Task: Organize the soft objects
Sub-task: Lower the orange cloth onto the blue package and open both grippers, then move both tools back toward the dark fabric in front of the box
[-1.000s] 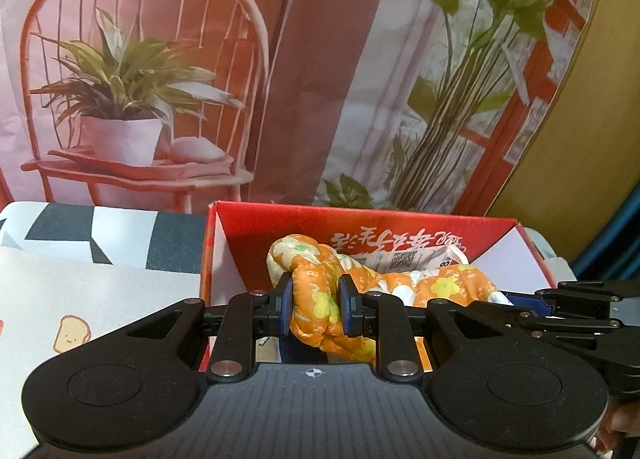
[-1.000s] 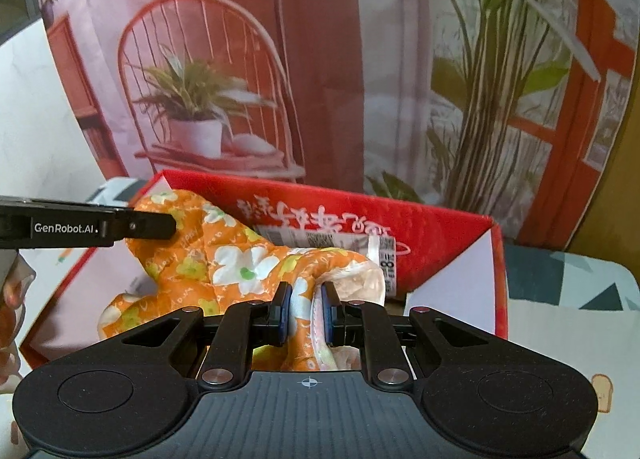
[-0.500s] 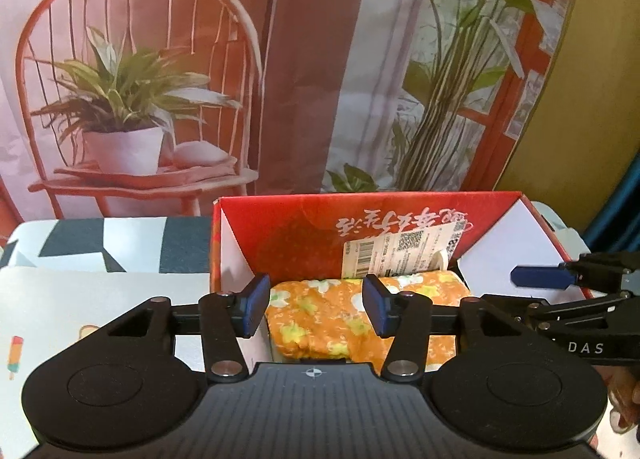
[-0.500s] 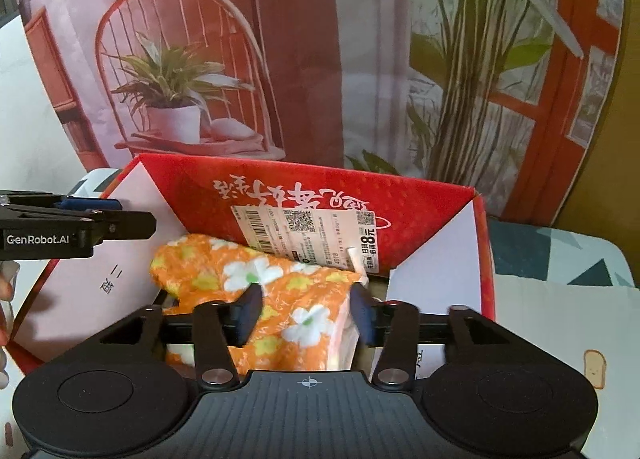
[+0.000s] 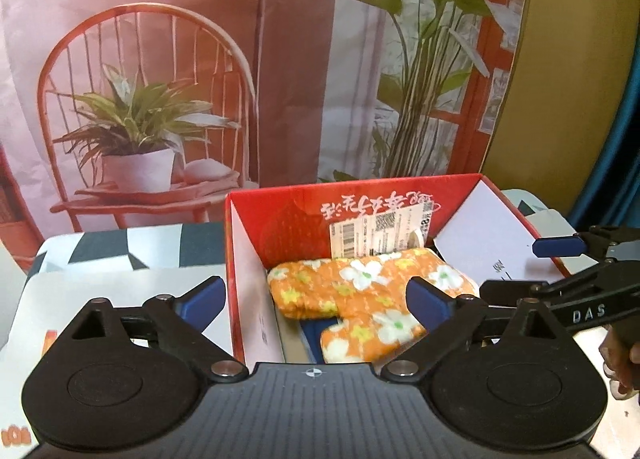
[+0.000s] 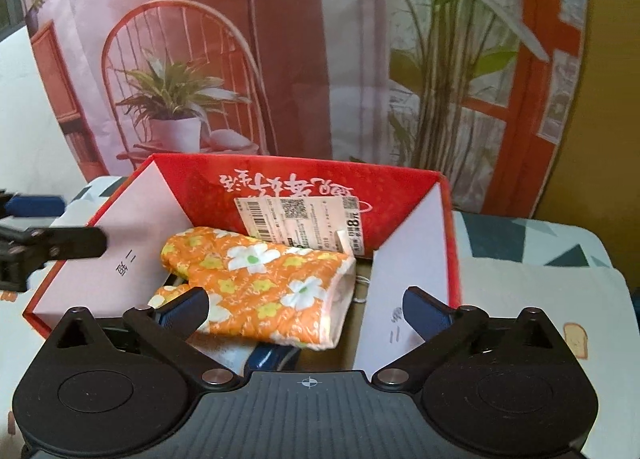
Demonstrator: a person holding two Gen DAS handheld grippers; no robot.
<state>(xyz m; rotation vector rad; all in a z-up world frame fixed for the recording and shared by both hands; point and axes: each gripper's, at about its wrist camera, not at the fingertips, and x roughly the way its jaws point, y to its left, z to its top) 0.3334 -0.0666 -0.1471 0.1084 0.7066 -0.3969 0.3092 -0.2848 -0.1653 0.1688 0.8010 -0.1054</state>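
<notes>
**Both claws spread, mitt lying in red box**

Left wrist view: left gripper has its jaws spread wide, holding nothing; blue pads sit well apart, the left pad outside the red box over the white mat, the right pad over the box interior; orange floral oven mitt lies flat inside the box, its far end near the back wall under the white shipping label; mitt's left edge near the box's left inner wall with a narrow gap; a dark blue item peeks from under the mitt at the near side, too hidden to identify; right gripper enters from the right edge, its blue tip over the box's right wall, jaws apart; open room above the box, printed backdrop close behind its back wall.

Right wrist view: right gripper also spread wide and empty; left pad over the mitt's near corner, contact unclear; right pad in front of the white right inner flap; mitt rests toward the box's left and centre, cuff opening facing right, free floor between cuff and right flap; left gripper at the left edge over the box's left wall; patterned tablecloth to the right of the box.
</notes>
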